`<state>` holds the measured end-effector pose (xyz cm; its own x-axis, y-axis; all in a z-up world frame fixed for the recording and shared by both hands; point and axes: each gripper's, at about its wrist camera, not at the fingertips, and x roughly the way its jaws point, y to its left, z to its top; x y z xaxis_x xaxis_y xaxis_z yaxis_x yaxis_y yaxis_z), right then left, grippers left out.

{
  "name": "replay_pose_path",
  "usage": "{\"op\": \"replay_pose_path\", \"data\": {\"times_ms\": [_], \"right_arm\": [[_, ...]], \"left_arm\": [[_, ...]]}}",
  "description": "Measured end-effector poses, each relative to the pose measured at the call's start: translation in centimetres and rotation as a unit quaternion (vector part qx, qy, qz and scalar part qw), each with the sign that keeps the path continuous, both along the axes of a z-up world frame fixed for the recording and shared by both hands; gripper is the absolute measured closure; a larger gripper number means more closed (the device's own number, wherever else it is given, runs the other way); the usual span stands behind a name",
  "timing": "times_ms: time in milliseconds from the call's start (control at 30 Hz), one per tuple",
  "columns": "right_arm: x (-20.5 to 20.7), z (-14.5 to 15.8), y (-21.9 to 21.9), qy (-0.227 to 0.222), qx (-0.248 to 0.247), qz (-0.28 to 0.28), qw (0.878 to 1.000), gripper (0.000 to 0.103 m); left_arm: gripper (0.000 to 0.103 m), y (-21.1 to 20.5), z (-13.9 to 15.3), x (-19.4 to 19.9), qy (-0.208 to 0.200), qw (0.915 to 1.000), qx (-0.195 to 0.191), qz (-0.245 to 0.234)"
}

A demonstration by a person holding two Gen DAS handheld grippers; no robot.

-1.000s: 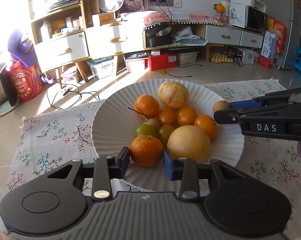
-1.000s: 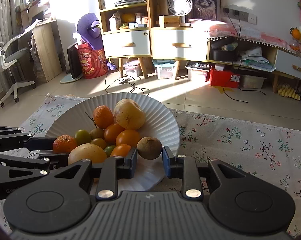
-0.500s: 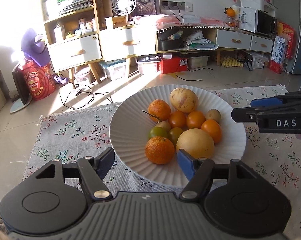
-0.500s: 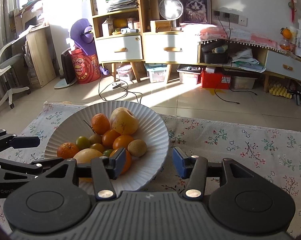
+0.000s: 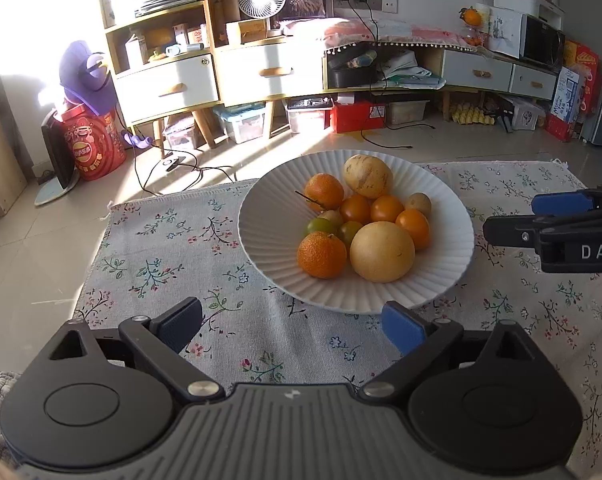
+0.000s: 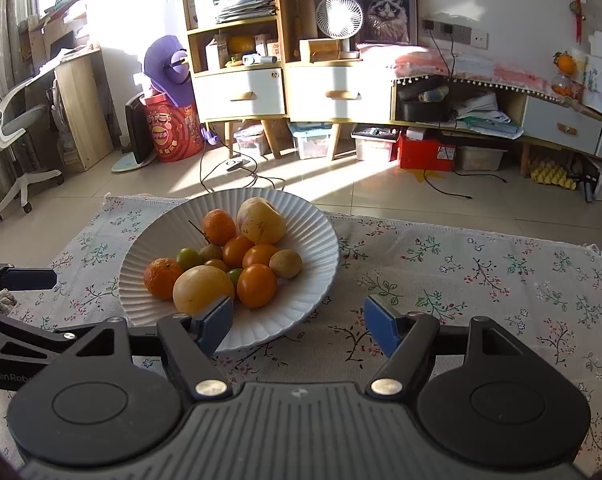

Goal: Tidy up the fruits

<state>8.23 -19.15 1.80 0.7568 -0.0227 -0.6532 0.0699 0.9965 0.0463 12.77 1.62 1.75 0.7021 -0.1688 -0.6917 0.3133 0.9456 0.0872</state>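
While wide-jawed, left hand-held gripper (image 5: 291, 318), right hand-held gripper (image 6: 299, 322) by plate (image 5: 269, 232)

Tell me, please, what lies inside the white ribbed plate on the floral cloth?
The white ribbed plate holds a pile of fruit: mandarins, a large yellow round fruit and small green ones. Whatever lies under the pile is covered.

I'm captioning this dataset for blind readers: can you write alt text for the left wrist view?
A white ribbed plate piled with oranges and yellow fruit sits on a floral cloth, just beyond the open, empty left gripper. The right gripper enters from the right edge.
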Motion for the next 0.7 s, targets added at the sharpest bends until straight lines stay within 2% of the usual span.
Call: {"op": "replay_pose_path", "data": {"times_ms": [33,300,700], "right_arm": [[-0.2,0.1,0.1,0.001,0.0,0.001,1.0,0.028],[-2.0,0.6,1.0,0.006,0.005,0.002,1.0,0.014],[-4.9,1.4,2.8,0.05,-0.018,-0.041,0.998,0.002]], "left_arm": [[0.019,0.0,0.0,-0.2,0.001,1.0,0.001,0.002],[0.019,0.4,0.3,-2.3,0.013,0.9998,0.001,0.017],[0.019,1.1,1.7,-5.7,0.021,0.9975,-0.01,0.067]]}}
